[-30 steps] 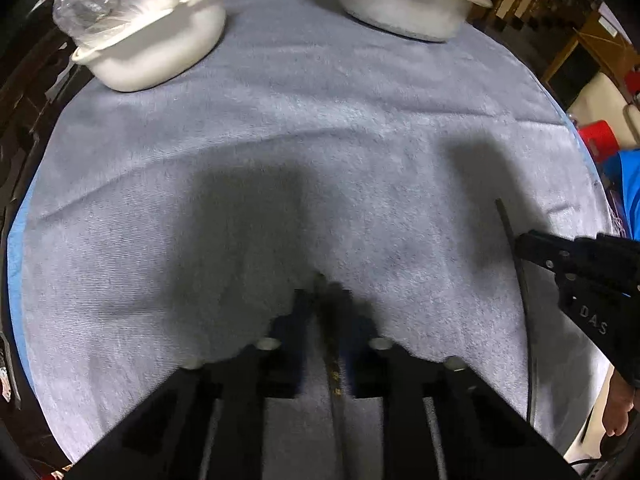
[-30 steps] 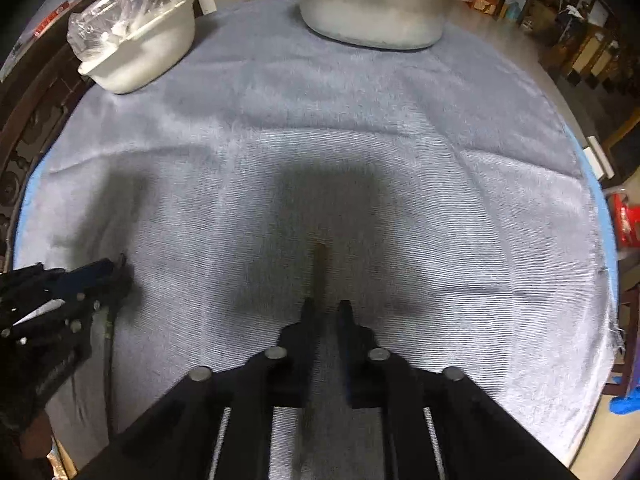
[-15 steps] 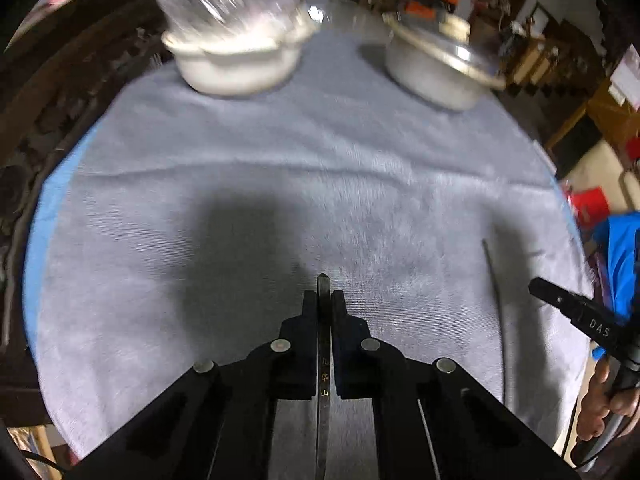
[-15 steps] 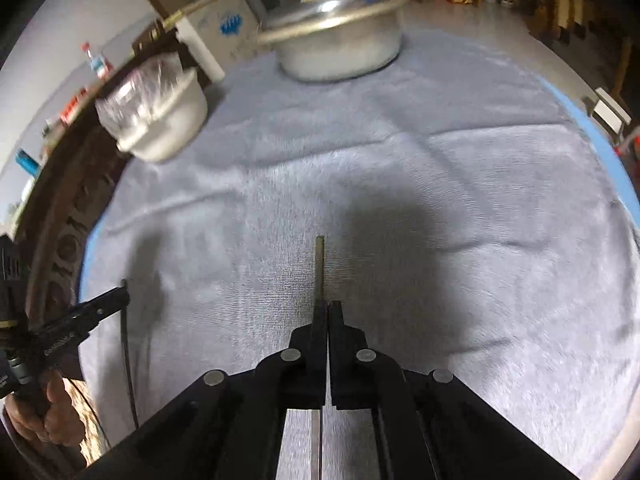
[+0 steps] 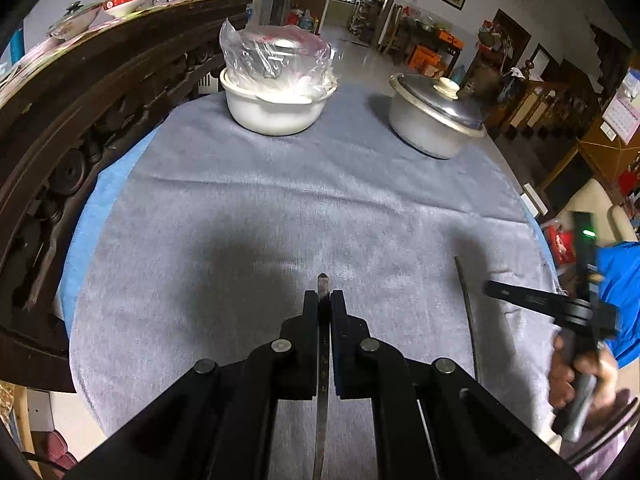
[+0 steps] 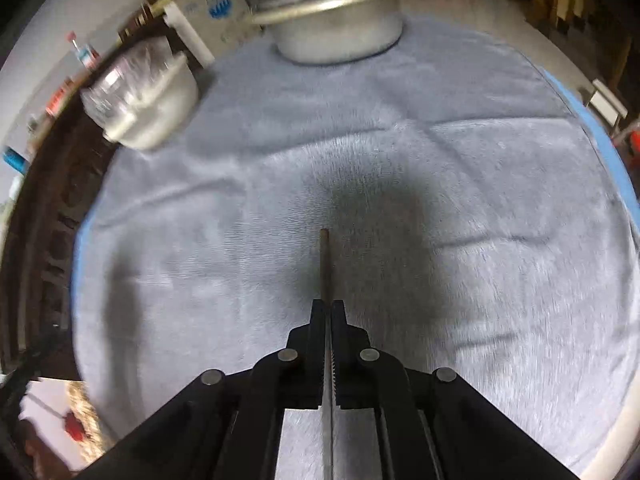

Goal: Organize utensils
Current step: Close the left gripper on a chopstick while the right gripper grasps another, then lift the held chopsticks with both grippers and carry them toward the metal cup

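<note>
In the left wrist view we see the left tool (image 5: 324, 300) closed on a dark chopstick (image 5: 323, 356), whose pointed tip comes out a little past the fingers and hangs above the grey cloth (image 5: 320, 200) that covers the round worktop (image 5: 100, 192). The blue edge of the worktop shows at the left side, and just beyond it stands a dark carved wooden rail (image 5: 80, 120), so the room on that side is narrow. At the far edge we find a white bowl (image 5: 276, 108) with a plastic bag over it and a metal pot (image 5: 434, 116) with its lid on, well apart from each other. The middle of the cloth between the pots and our tool carries nothing. At the right, the right tool (image 5: 496, 290) holds a second chopstick (image 5: 470, 316), near the right edge of the cloth. In the right wrist view, which is somewhat blurred, the right tool (image 6: 328, 308) is shut on this thin chopstick (image 6: 325, 268), which points forward above the cloth (image 6: 480, 200). The metal pot (image 6: 336, 20) stands at the far edge and the white bowl (image 6: 148, 96) at the far left, near the wooden rail (image 6: 44, 240). The blue rim of the worktop (image 6: 608, 148) shows at the right.
</note>
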### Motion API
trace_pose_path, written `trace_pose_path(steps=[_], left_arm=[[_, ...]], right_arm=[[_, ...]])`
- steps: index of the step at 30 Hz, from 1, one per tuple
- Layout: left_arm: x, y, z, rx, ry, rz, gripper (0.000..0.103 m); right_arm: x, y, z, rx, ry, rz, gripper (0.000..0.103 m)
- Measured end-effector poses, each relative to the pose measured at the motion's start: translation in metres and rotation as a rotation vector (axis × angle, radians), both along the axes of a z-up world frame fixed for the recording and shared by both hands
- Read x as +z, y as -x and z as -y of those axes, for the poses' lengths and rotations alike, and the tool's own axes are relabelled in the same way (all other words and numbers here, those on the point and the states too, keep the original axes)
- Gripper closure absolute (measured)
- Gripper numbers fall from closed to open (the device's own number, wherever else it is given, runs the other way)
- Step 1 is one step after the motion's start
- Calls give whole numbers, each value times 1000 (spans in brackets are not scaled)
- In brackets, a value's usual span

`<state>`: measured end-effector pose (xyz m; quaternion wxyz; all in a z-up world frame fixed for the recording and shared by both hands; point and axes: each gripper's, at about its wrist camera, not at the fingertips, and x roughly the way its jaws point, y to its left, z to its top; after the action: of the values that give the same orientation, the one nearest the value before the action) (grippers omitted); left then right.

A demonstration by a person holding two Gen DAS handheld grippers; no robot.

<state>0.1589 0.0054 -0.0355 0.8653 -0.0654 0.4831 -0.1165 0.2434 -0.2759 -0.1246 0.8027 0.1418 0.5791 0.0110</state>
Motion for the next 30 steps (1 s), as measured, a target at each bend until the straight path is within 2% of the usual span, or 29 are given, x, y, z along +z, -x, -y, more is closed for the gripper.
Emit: trace_pose_path(steps=[6,9,12,17,20,25,28,30], left_arm=[[24,11,-4,-14,9,73,98],[34,18,-5,-22,27,103,98],[44,26,-6,-23,46,131,98],[63,49,-9,-3,52,202,98],[72,65,-11,5,49,241,98],[83,88,-14,25,39,292,98],[86,100,-17,33,45,312,98],[86,106,-17,42,42,319,98]], right_arm=[[-21,-33,-10,16,88,-75,99],[-25,-38,-12,11,153,-80,95],[-25,-38,-19,29,193,-51,95],[-23,-37,-30,43,256,-20,102],[-19,-30,-22,4,192,8,102],[4,3,2,-57,79,118,102],[23,29,12,-82,51,187,102],[29,36,14,-84,37,195,102]])
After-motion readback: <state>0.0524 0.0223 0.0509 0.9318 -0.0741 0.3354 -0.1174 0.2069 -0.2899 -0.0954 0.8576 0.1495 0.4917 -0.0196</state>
